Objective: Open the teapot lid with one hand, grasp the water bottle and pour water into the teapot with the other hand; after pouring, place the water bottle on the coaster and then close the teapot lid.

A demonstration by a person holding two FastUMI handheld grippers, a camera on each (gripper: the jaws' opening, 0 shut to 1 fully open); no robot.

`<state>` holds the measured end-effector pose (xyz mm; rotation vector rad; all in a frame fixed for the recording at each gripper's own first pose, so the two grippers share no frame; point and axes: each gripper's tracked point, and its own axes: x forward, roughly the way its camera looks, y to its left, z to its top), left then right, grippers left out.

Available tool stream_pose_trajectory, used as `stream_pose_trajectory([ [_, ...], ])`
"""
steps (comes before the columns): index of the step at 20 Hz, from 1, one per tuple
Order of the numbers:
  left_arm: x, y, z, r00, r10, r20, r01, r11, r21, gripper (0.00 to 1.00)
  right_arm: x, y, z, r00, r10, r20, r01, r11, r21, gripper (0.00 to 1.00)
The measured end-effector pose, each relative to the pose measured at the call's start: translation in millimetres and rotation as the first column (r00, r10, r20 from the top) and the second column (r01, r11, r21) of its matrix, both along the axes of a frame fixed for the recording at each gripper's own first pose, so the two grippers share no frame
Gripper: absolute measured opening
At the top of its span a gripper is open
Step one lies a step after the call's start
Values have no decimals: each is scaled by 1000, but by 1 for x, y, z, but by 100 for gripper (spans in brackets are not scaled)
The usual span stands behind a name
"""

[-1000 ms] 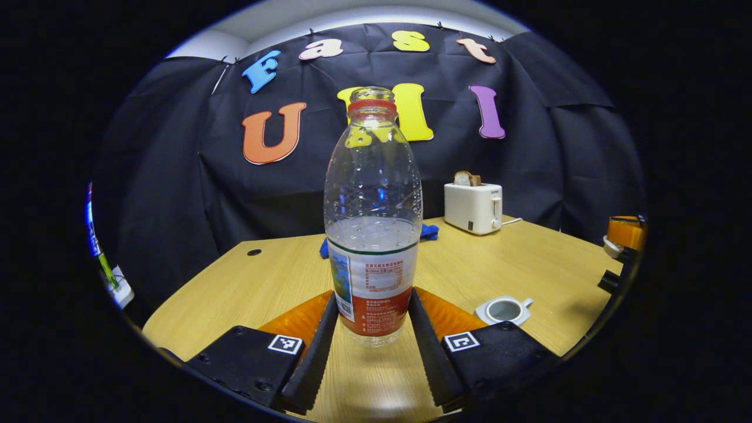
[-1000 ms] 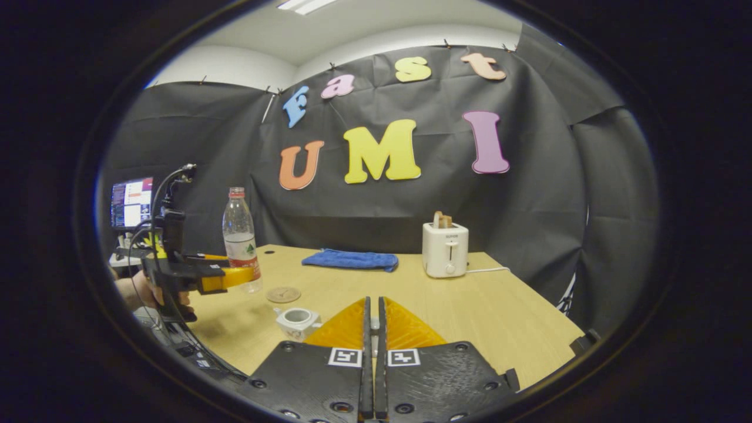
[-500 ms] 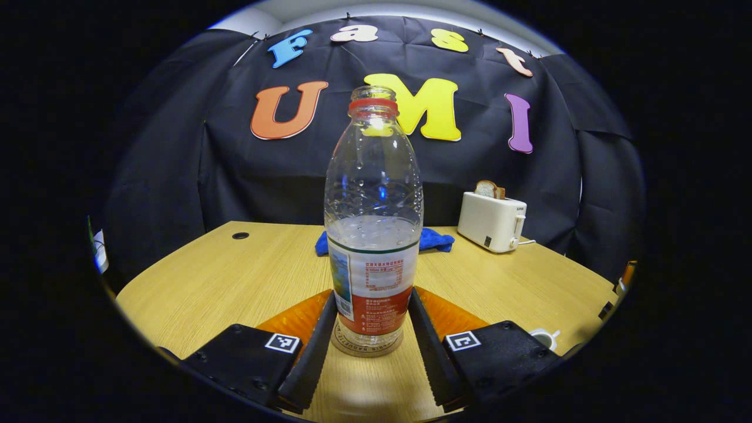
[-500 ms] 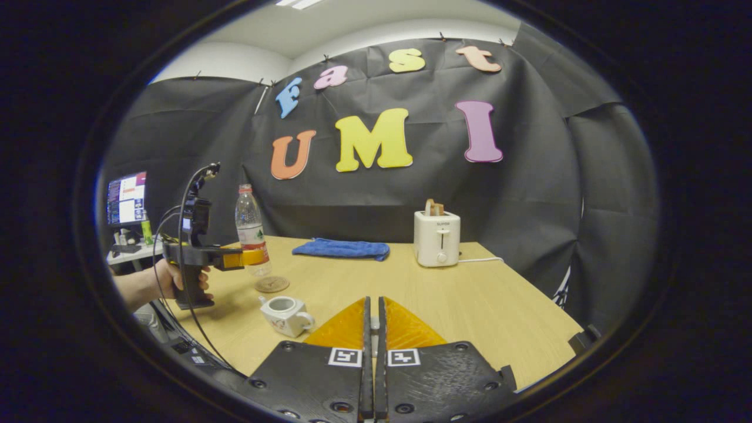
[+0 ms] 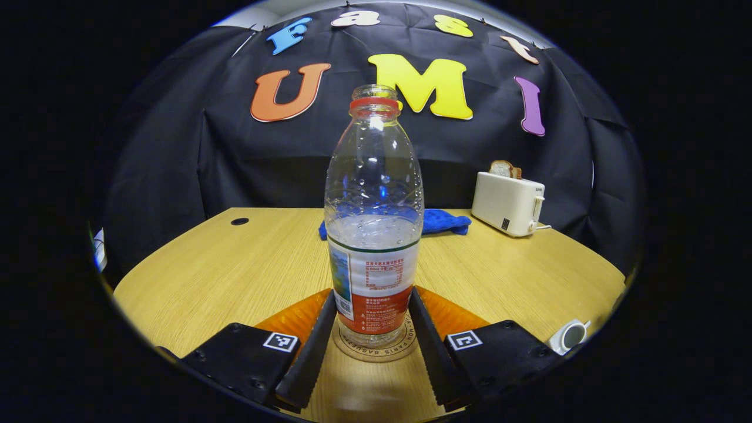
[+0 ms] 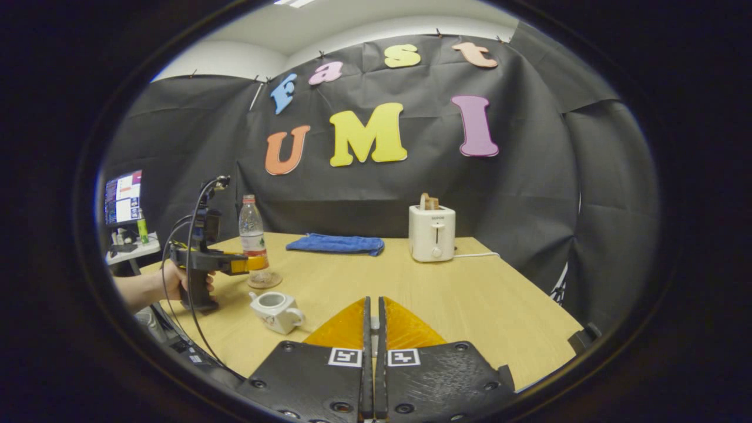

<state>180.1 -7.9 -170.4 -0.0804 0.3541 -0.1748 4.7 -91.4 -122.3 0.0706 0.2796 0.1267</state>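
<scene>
**Bottle upright on the coaster, teapot uncovered**

The clear plastic water bottle with a red neck ring (image 5: pixel 373 223) stands upright, mouth up and uncapped, about half full, on the round cork coaster (image 5: pixel 376 348). The left gripper (image 5: pixel 371 329) has both fingers against its label. The white ceramic teapot (image 6: pixel 275 310) sits lidless on the light wooden table (image 6: pixel 446 305). The right gripper (image 6: pixel 372 346) is pinched on something small I cannot identify.

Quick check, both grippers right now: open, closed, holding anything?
Left gripper: shut on the water bottle, which stands on the coaster.
Right gripper: shut; whether it pinches anything cannot be told.
</scene>
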Motion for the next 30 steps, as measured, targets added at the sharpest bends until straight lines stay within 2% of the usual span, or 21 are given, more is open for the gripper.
stream_pose_trajectory([
  [9,0,-4,-2,1000,-2,1,2,1000,7,81,1,0,-3,1000,2,-7,-2,1000,7,1],
  [10,-2,-6,-4,1000,-10,-9,10,1000,5,82,0,0,-4,1000,2,-8,-2,1000,7,1],
  [11,-2,-7,-5,1000,-11,-14,11,1000,4,89,0,0,-3,1000,2,-6,-2,1000,6,1],
  [13,-4,-8,-2,1000,-12,-10,12,1000,0,92,-2,1,-3,1000,4,-4,-4,1000,8,1],
  [15,-7,-3,0,1000,-6,-11,6,1000,6,99,-2,3,-3,1000,6,-4,-6,1000,7,1],
  [17,-14,-1,1,1000,-1,-19,1,1000,-2,99,-3,5,-1,1000,9,-1,-9,1000,9,1],
  [19,-26,4,-4,998,16,-58,-16,1000,4,99,-2,13,1,1000,21,3,-21,1000,8,1],
  [22,-50,12,5,998,32,-60,-33,999,-20,99,3,26,6,999,46,15,-46,999,-1,1],
  [26,-87,30,31,998,67,10,-67,997,-38,99,19,56,14,994,103,31,-103,995,10,1],
  [30,-129,61,57,987,139,77,-135,989,-56,99,43,94,22,984,165,62,-166,986,22,0],
])
